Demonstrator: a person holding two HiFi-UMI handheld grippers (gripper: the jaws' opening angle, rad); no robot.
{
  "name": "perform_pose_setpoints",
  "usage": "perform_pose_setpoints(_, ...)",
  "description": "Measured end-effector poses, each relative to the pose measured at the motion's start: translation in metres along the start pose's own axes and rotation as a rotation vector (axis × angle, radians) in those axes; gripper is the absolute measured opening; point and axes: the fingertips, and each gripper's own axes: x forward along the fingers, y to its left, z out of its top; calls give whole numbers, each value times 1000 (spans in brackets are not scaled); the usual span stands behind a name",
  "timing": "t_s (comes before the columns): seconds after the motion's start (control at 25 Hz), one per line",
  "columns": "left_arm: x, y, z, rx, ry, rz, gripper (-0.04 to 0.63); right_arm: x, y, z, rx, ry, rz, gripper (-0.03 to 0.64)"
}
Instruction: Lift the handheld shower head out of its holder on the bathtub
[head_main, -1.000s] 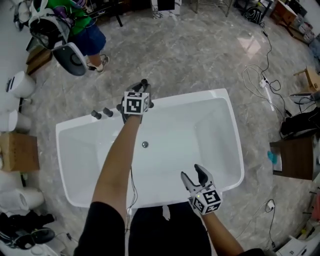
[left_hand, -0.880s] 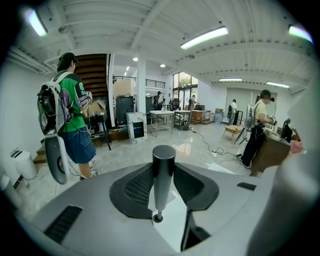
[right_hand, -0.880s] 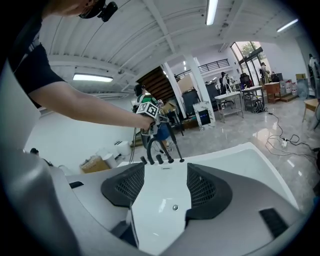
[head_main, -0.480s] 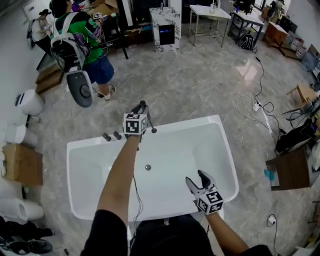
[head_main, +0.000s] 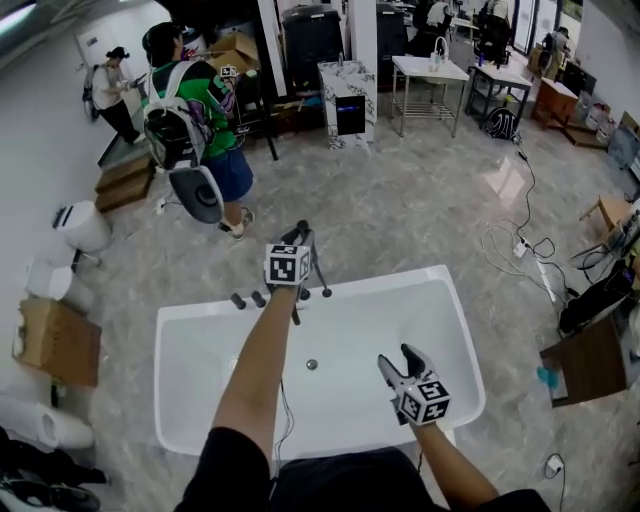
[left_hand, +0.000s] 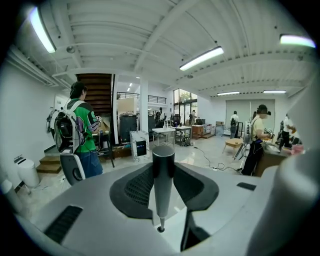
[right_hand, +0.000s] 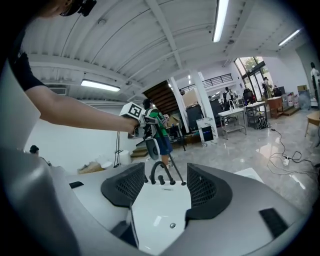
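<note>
In the left hand-held gripper (left_hand: 163, 192), slim dark shower head (left_hand: 163, 165) (upright, flat-topped)

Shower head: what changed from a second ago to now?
The left tool, clamped on the shower head, has lifted it up and away from the back rim of the bathtub. Its hose now slants down to that rim. Nothing was newly grabbed or released. The right tool stays open and empty over the tub's near side, and the taps are untouched.
</note>
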Motion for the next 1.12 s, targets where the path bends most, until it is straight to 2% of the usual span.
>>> perform_pose_setpoints(0.12, -8, -5, 18, 27, -14, -14, 118, 7, 11, 19, -36, -22, 16, 233)
perform_pose_setpoints(0.28, -19, -3, 30, 22, -26, -10, 118, 10, 19, 35, -30, -49, 14, 233)
perform_pose_setpoints(0.44, -24, -1, 53, 28, -59, 7, 118, 6, 20, 47, -76, -69, 16, 233)
perform_pose_setpoints(0.76, -42, 10, 77, 43, -88, 22, 118, 8, 31, 49, -127, -36, 27, 228)
perform_pose_setpoints(0.84, -46, 14, 78, 42, -94, 26, 118, 7, 33, 53, -141, -49, 18, 165)
perform_pose_setpoints(0.92, -49, 15, 77, 36, -98, 30, 118, 4, 31, 59, -148, -74, 5, 46)
perform_pose_setpoints(0.96, -50, 15, 76, 32, -100, 32, 118, 3, 30, 61, -152, -86, 2, 15)
perform_pose_setpoints(1.12, -54, 13, 73, 36, -104, 38, 118, 3, 33, 64, -164, -98, 5, 0)
